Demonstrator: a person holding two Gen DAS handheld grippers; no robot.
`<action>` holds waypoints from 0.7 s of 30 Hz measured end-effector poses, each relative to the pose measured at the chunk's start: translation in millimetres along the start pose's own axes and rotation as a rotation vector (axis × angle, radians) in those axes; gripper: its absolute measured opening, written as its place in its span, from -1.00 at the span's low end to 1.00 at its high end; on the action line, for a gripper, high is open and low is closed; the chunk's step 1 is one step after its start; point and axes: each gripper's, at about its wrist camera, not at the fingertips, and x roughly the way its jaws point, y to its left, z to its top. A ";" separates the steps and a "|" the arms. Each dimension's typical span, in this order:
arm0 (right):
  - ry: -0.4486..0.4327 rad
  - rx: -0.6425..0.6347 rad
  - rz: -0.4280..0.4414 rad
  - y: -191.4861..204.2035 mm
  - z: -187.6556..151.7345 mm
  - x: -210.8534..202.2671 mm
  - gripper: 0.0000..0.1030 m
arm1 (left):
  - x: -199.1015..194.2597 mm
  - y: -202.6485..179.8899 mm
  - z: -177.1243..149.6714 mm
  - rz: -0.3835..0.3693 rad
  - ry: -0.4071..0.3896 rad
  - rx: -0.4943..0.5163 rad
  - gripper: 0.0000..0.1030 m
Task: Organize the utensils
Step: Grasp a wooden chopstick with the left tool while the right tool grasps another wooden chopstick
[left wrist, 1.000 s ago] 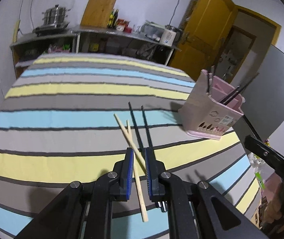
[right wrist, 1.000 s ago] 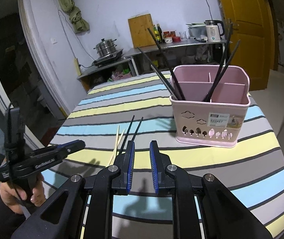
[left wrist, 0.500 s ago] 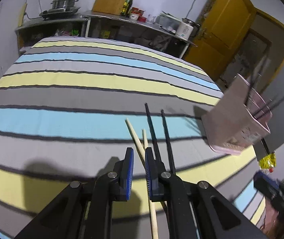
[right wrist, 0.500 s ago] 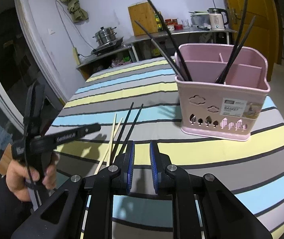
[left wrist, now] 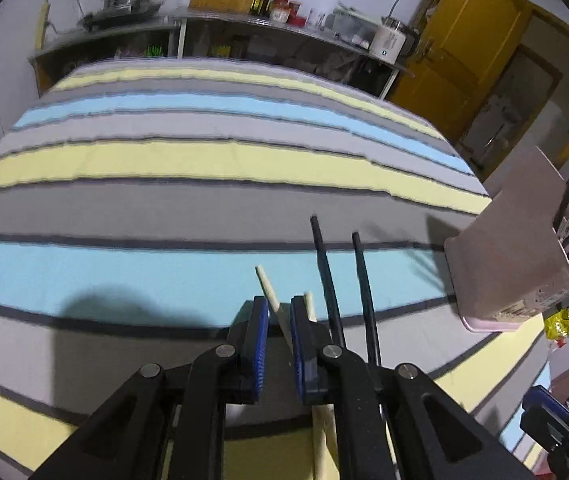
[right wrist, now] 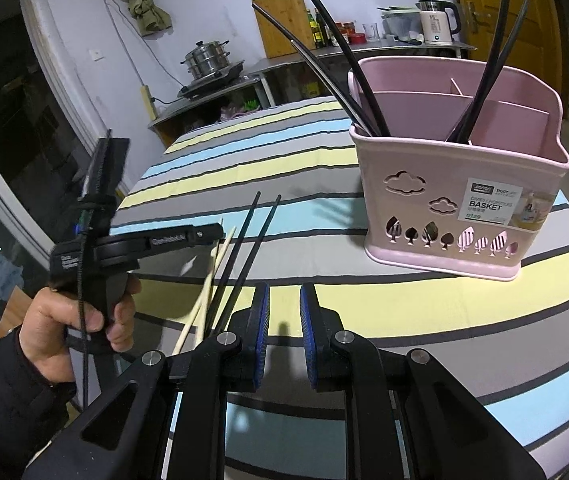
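Two pale wooden chopsticks (left wrist: 270, 294) and two black chopsticks (left wrist: 326, 268) lie side by side on the striped tablecloth (left wrist: 164, 208). My left gripper (left wrist: 279, 320) is open and low over the cloth, its fingers straddling one wooden chopstick. In the right wrist view the left gripper (right wrist: 214, 234) reaches over the wooden chopsticks (right wrist: 214, 266) beside the black ones (right wrist: 244, 248). The pink utensil basket (right wrist: 460, 196) stands to the right, with several black chopsticks in it. My right gripper (right wrist: 284, 312) is open and empty above the cloth, in front of the basket.
The basket shows at the right edge of the left wrist view (left wrist: 524, 248). A counter (right wrist: 324, 56) with a steamer pot (right wrist: 206, 58), bottles and a kettle (right wrist: 438, 22) runs behind the table. A yellow door (left wrist: 472, 40) is at the far right.
My left gripper has come down and forward until its fingers straddle a wooden chopstick. My right gripper has moved closer to the basket.
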 end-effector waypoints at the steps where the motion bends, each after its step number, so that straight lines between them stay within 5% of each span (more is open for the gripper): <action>1: 0.001 0.000 0.000 -0.3 0.0 0.4 -0.69 | 1.2 -2.0 0.1 0.008 -0.002 0.012 -0.79; 21: 0.051 -0.056 0.068 43.5 18.1 47.9 -0.70 | -33.6 54.0 -18.3 0.070 -0.005 0.046 -0.89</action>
